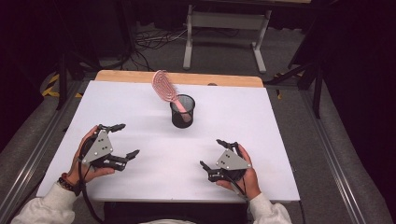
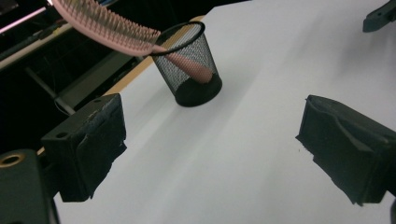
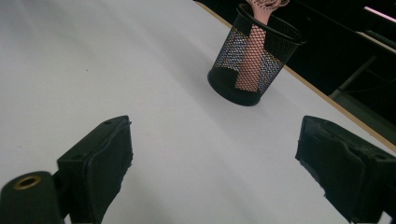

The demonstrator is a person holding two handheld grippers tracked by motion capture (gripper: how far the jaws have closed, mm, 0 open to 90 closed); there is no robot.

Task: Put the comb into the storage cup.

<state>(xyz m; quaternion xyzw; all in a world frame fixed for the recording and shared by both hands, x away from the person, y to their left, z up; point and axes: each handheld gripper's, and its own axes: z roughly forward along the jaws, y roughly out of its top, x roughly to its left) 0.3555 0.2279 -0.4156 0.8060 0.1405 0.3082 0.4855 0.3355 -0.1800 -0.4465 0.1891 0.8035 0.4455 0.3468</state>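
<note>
A pink hairbrush stands handle-down in a black mesh cup at the middle of the white table, its bristled head leaning out to the far left. The left gripper view has the cup and brush ahead, and the right gripper view has the cup with the pink handle inside. My left gripper rests at the near left, open, nothing between its jaws. At the near right my right gripper is open too and holds nothing.
The white table top has a wooden strip along its far edge. Beyond it stand a grey metal frame and cables on the floor. Dark stands flank the table on both sides.
</note>
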